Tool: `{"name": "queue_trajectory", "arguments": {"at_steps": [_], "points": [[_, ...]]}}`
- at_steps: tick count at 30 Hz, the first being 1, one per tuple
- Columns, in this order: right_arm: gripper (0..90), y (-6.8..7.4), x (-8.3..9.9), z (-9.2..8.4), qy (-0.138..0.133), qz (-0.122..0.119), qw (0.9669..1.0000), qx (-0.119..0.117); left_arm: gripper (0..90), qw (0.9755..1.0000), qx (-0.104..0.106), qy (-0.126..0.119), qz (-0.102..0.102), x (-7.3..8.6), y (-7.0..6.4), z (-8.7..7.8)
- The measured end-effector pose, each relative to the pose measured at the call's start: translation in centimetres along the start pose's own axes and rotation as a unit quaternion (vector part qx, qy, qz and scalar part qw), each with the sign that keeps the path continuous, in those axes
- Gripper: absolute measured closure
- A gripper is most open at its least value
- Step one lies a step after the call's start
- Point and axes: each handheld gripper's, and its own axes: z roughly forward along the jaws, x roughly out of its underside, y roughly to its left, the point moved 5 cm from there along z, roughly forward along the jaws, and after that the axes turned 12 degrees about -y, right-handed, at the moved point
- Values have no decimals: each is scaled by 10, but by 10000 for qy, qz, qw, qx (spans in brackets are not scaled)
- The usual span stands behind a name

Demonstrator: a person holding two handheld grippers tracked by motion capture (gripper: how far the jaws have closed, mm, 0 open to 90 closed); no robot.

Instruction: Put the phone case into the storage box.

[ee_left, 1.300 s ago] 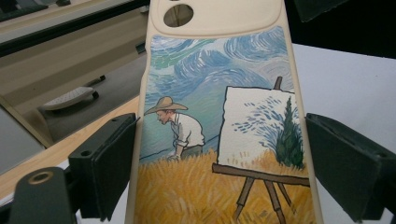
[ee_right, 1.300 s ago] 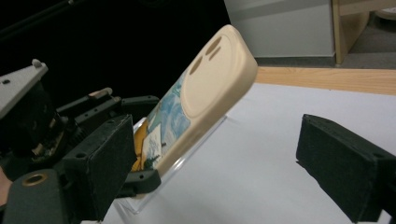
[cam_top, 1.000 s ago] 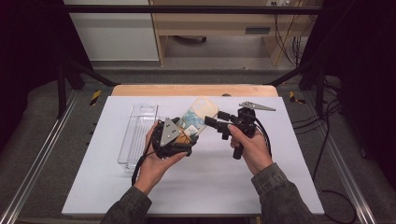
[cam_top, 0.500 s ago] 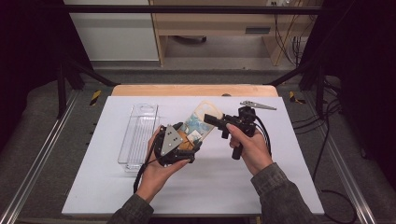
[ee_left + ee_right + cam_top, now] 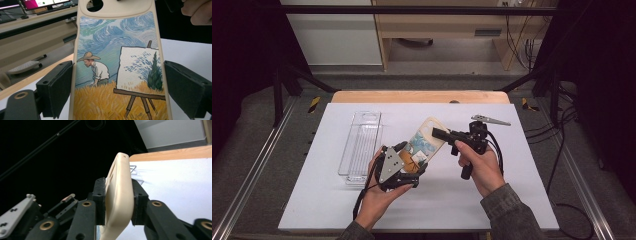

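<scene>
A cream phone case (image 5: 426,141) with a painted picture of a man in a straw hat and an easel hangs above the white table (image 5: 512,200). My left gripper (image 5: 413,159) is shut on its lower end, with the pads on the two long edges (image 5: 117,86). From the right, my right gripper (image 5: 438,133) reaches in level. Its jaws have just been closing and now press on the front and back of the case's upper end (image 5: 118,202). The case (image 5: 120,175) stands edge-on between those pads, and its painted face (image 5: 115,50) fills much of the left gripper view.
A clear plastic box (image 5: 360,147) lies lengthwise on the left part of the table. A small grey metal piece (image 5: 490,120) rests at the back right. Black frame posts flank the table, and cables run along the floor at right.
The left hand has drawn the case nearer and slightly lower. The right gripper's jaws, wide one second ago, have closed onto the case's upper end.
</scene>
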Motion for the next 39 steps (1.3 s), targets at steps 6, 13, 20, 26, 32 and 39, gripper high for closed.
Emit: {"name": "queue_trajectory", "arguments": {"at_steps": [6, 13, 20, 26, 32, 39], "points": [[783, 6, 4, -2, 15, 138, 9997, -200, 112, 10000, 37, 2, 59, 6, -1, 1], [796, 14, 6, -3, 29, 80, 9994, -324, 112, 9999, 29, -26, 153, 9, -2, 3], [798, 19, 6, -3, 42, -47, 9992, -404, 111, 9999, 20, -42, 150, 9, -2, 3], [800, 23, 6, -1, 42, -122, 9989, -459, 109, 9999, 23, -51, 121, 9, -1, 3], [801, 26, 6, 2, 92, -262, 9986, -454, 103, 9999, 92, -48, 15, 12, 1, 5], [801, 28, 8, 6, 133, -505, 9978, -404, 68, 9998, 141, -67, -81, 14, 3, 6]]}}
